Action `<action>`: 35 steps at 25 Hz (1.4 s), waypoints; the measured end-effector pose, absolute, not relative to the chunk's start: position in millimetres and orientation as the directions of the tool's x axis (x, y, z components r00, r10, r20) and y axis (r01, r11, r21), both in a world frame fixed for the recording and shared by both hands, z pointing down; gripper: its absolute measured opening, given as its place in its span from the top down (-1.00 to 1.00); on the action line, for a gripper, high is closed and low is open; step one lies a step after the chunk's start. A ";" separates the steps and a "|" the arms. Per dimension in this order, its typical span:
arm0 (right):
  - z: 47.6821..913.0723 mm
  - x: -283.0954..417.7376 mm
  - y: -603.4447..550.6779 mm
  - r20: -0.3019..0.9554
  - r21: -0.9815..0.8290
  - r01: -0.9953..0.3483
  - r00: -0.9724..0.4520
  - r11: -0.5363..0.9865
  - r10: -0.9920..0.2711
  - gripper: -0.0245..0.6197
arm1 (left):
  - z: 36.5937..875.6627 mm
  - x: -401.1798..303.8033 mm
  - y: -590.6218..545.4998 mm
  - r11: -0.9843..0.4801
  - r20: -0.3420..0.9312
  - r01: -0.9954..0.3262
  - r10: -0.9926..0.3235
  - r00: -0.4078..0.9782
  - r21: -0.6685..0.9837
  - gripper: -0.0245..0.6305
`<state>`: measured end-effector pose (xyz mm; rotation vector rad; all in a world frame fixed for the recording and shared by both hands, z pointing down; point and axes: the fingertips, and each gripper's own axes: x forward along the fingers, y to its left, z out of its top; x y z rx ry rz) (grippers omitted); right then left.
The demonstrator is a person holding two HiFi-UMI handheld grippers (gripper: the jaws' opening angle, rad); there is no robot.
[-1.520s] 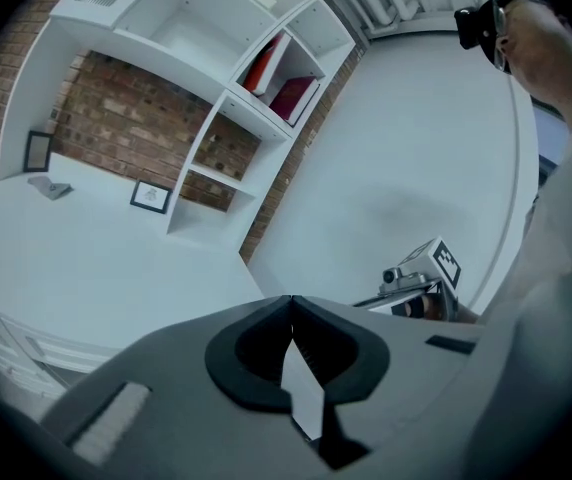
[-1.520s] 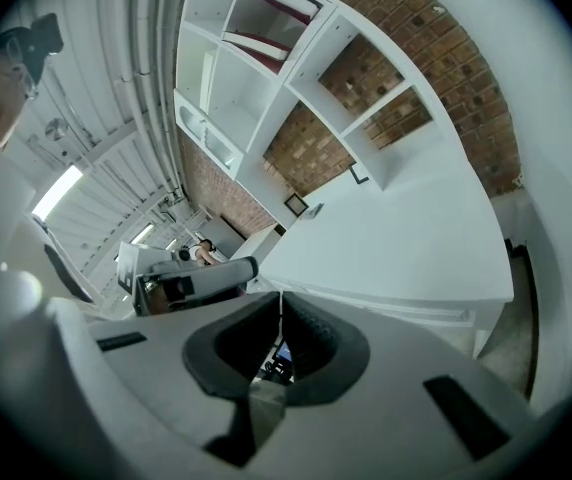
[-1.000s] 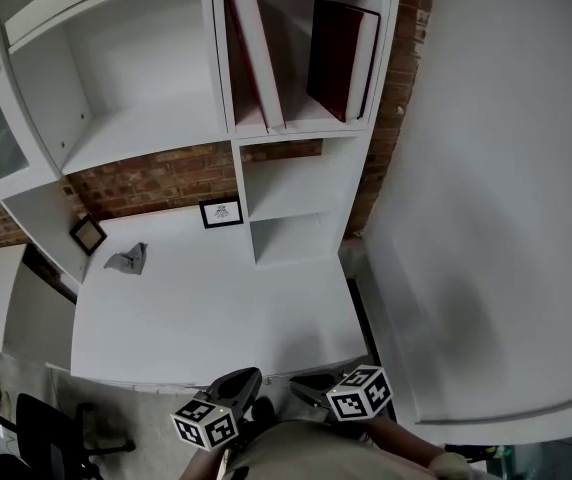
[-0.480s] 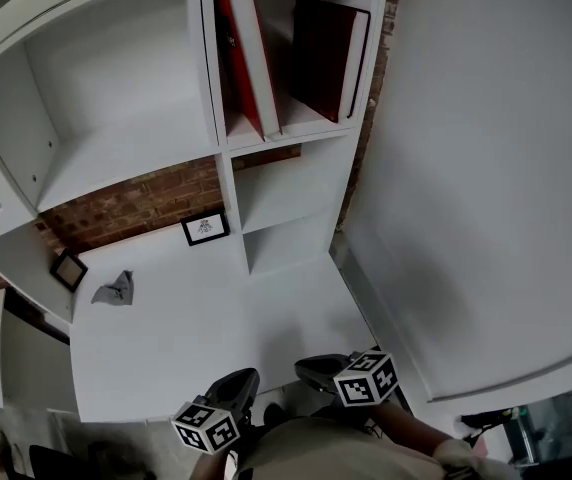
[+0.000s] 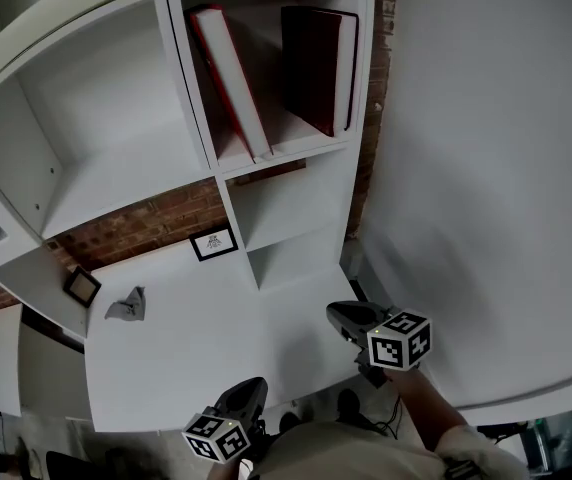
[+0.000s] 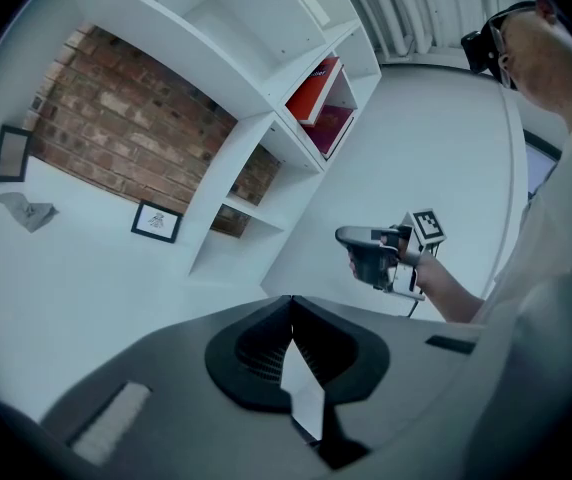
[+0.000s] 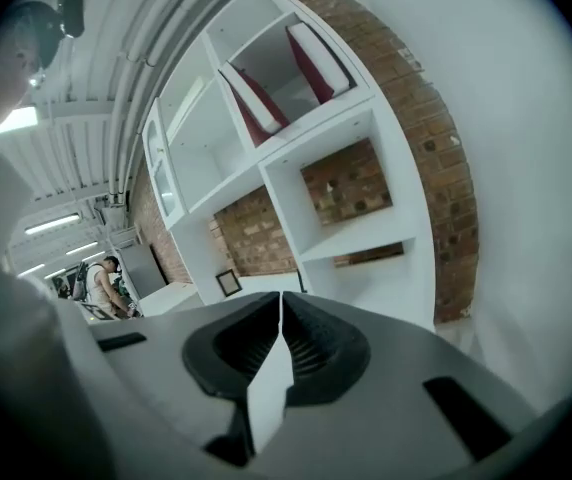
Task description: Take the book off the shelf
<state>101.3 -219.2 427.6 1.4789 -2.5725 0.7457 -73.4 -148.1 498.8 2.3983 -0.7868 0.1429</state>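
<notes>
Two books stand in the upper right cubby of the white shelf (image 5: 266, 158). A red book (image 5: 228, 78) leans left and a dark maroon book (image 5: 316, 63) leans right; both show in the right gripper view as the red book (image 7: 251, 98) and maroon book (image 7: 316, 58). My right gripper (image 5: 341, 313) is raised over the desk's right edge, well below the books, shut with nothing between its jaws (image 7: 282, 298). My left gripper (image 5: 251, 386) hangs low at the desk's near edge, also shut and empty (image 6: 291, 303). The left gripper view shows the right gripper (image 6: 371, 253).
On the white desk (image 5: 186, 348) are a small framed picture (image 5: 213, 243), a second frame (image 5: 81, 286) and a crumpled grey scrap (image 5: 128, 306). A white wall (image 5: 486, 168) closes the right side. A person (image 7: 101, 283) stands far off.
My right gripper has risen and moved forward toward the shelf's right side. The left gripper has stayed low near my body. The head view has shifted slightly.
</notes>
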 end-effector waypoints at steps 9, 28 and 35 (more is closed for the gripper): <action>273.2 179.9 -311.4 -0.038 -0.125 -0.881 -0.455 0.456 -0.890 0.90 | 488.9 -26.3 -159.4 -0.608 0.302 -0.629 -0.559 0.772 0.484 0.92; 150.9 213.1 -410.0 -0.180 0.083 -0.950 -0.311 0.300 -0.933 0.11 | 480.7 -0.5 -183.5 -0.591 0.293 -0.657 -0.598 0.746 0.468 0.92; 148.6 213.9 -426.1 -0.143 0.138 -0.964 -0.245 0.226 -0.959 0.11 | 483.7 -14.4 -183.2 -0.583 0.284 -0.654 -0.603 0.746 0.482 0.92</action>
